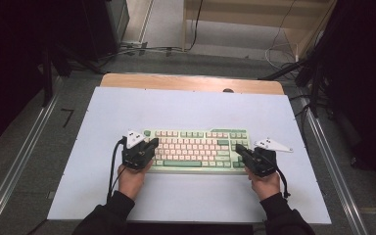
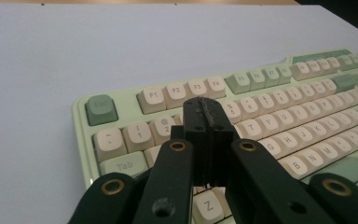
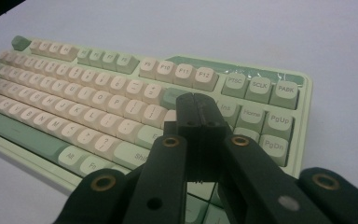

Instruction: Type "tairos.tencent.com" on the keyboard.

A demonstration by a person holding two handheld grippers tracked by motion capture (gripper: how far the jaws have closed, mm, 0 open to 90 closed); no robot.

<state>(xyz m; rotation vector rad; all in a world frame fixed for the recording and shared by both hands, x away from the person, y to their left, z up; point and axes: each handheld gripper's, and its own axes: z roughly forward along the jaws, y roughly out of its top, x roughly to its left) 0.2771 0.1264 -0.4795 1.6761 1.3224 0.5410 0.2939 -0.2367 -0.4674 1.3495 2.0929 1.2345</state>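
Note:
A pale green keyboard point(image 1: 196, 149) with cream and green keys lies on the white table mat. My left gripper point(image 1: 152, 142) hovers over its left end, jaws pressed together with nothing between them. In the left gripper view the shut tips point(image 2: 204, 108) sit above the number row, near the 3 and 4 keys of the keyboard point(image 2: 279, 107). My right gripper point(image 1: 238, 147) is over the keyboard's right end, also shut and empty. In the right gripper view its tips point(image 3: 196, 103) hang above the keys left of the Ins key on the keyboard point(image 3: 98, 98).
The white mat point(image 1: 191, 110) covers a wooden table point(image 1: 186, 81) and has bare room on every side of the keyboard. Metal rails point(image 1: 24, 156) run along both sides of the table. Cables point(image 1: 279, 49) lie on the floor beyond the far edge.

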